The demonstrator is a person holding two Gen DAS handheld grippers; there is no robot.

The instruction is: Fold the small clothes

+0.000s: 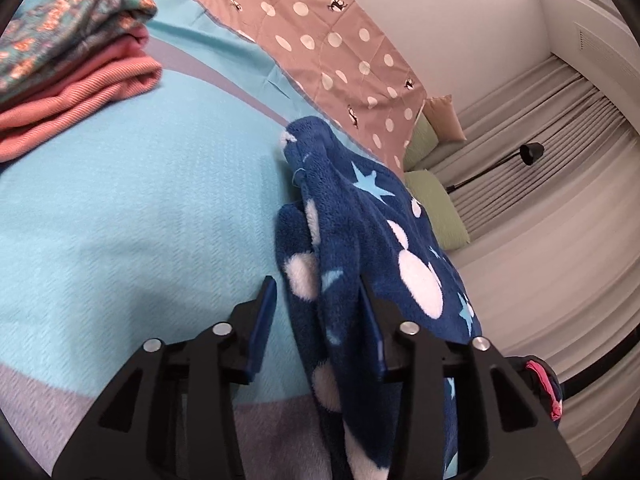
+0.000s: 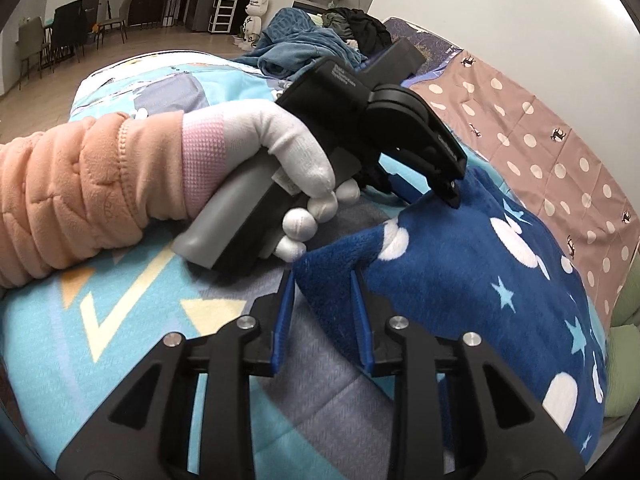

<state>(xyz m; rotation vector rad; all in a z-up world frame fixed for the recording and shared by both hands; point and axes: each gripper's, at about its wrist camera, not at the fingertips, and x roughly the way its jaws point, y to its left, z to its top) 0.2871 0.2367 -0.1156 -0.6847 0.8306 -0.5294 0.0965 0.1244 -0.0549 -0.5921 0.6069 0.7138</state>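
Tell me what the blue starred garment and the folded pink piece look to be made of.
The blue starred garment looks like plush fleece: a fuzzy, matte pile with soft rounded edges, white dots and pale stars. The folded pink piece, under a floral garment, looks like a ribbed knit, with fine diagonal ridges and a matte surface; the fibre cannot be told.

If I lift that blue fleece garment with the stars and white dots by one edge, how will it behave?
The blue fleece garment will probably flop: it already bunches into soft folds on the quilt. Its plush pile looks grippy, so slipping from the left claw seems unlikely. It likely weighs little, yet the thick fleece may resist a crisp crease.
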